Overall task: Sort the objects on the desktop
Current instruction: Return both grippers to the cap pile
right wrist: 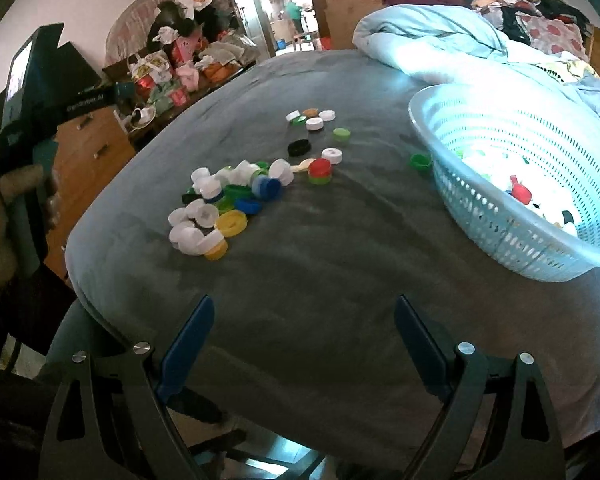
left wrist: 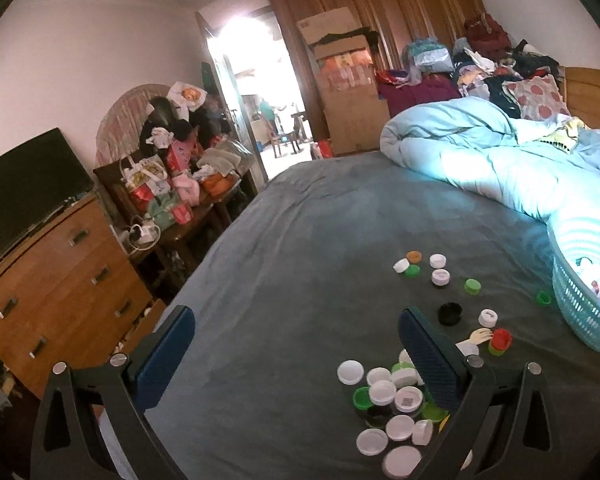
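Loose bottle caps lie on a grey bed blanket (right wrist: 340, 264). A dense pile of caps (left wrist: 392, 404) (right wrist: 220, 204), mostly white with green, blue and yellow ones, sits near the bed's left front. Farther back lie a black cap (right wrist: 299, 147), a red cap (right wrist: 320, 167) and a small cluster of caps (right wrist: 312, 120). A light blue perforated basket (right wrist: 500, 236) (left wrist: 580, 312) at the right holds several caps. My left gripper (left wrist: 296, 316) is open and empty, its right finger just above the pile. My right gripper (right wrist: 304, 302) hangs open and empty over the bed's near edge.
A rumpled light blue quilt (left wrist: 480, 148) fills the bed's far right, behind the basket. Left of the bed stand a wooden dresser (left wrist: 60, 280) with a dark screen (left wrist: 24, 184) and a cluttered table (left wrist: 172, 184). A hand (right wrist: 4, 216) holds the left tool.
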A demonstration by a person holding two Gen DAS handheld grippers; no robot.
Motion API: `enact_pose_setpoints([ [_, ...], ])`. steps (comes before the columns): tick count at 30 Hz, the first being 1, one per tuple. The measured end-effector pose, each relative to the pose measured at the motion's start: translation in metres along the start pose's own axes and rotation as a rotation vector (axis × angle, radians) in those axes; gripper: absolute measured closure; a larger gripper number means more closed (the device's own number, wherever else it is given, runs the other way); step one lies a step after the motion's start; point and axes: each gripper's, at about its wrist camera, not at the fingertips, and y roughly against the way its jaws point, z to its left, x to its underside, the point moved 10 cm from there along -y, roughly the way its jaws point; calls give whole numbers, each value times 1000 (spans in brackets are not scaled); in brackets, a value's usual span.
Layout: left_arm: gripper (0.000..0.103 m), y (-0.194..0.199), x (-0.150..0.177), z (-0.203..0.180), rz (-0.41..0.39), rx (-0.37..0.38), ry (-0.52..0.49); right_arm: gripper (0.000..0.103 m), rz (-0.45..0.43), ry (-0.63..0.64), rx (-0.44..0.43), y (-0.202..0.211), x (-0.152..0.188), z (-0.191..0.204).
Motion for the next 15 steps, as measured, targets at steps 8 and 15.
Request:
enact_pose_setpoints([
  [8, 0, -11, 11, 10, 24, 17, 36, 15, 63, 33, 8, -18, 10, 11],
  [15, 0, -64, 83, 5, 216, 222, 98, 15, 160, 68, 61, -58, 16, -1],
])
